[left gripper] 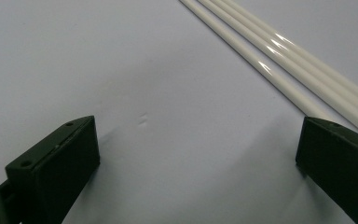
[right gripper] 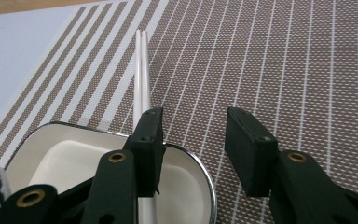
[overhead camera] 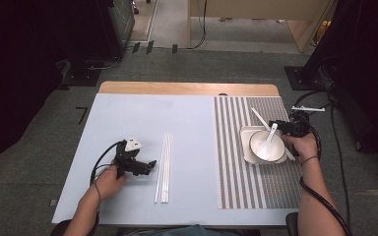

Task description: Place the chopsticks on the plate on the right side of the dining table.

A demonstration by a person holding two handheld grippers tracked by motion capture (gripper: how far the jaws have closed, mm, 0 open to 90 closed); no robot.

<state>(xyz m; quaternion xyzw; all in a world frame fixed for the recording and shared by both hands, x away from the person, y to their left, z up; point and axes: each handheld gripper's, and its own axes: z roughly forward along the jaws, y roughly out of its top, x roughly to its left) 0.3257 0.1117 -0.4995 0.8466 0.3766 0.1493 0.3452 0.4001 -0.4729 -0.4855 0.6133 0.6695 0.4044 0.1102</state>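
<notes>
Spreading across most of the frame, a pale blue table (overhead camera: 142, 118) carries a brown-and-white striped placemat (overhead camera: 236, 187) on its right half, laid out like a dinner setting. At centre right of the high view a white square plate (overhead camera: 246, 135) sits on the mat with a white bowl (overhead camera: 266, 150) on it and a white spoon (overhead camera: 270, 135) resting in the bowl, handle toward the upper right. A pair of white chopsticks (right gripper: 142, 70) lies on the mat beside the plate, probably already set for a diner. Four more white chopsticks (overhead camera: 163, 167) lie side by side at lower centre, apparently awaiting placement. The left gripper (overhead camera: 145, 166), at lower left, rests low over the table with jaws spread wide, pointing at those sticks without touching them. The right gripper (right gripper: 193, 140), at the plate's right edge, hangs with jaws parted, one jaw over the paired chopsticks, holding nothing. No brand, label or writing is legible anywhere.
</notes>
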